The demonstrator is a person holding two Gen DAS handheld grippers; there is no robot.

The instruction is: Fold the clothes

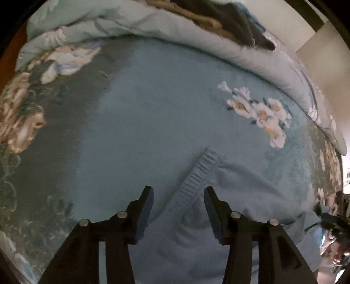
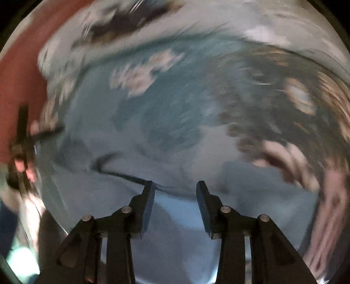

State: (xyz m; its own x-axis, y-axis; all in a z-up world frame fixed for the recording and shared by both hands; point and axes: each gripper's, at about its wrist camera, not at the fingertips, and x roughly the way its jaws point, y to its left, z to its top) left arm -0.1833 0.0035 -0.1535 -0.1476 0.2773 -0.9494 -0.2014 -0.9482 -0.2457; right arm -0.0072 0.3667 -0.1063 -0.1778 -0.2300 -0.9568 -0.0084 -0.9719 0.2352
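A light blue knit garment (image 1: 236,187) lies on a blue floral bedspread (image 1: 135,104). Its ribbed band (image 1: 196,179) runs up between the fingers of my left gripper (image 1: 178,192), which points down over it, open, with the pads clear of the cloth. In the blurred right wrist view the same blue garment (image 2: 175,216) lies under my right gripper (image 2: 175,185), whose jaws stand apart with nothing pinched. The hand with the left gripper (image 2: 21,139) shows at that view's left edge. The right gripper (image 1: 336,225) shows at the left wrist view's right edge.
A rolled pale quilt (image 1: 135,21) lies across the back of the bed, with tan and dark clothes (image 1: 231,19) piled on it. A pale wall (image 1: 317,56) stands at the right. A red-brown surface (image 2: 19,76) shows beyond the bed's left side.
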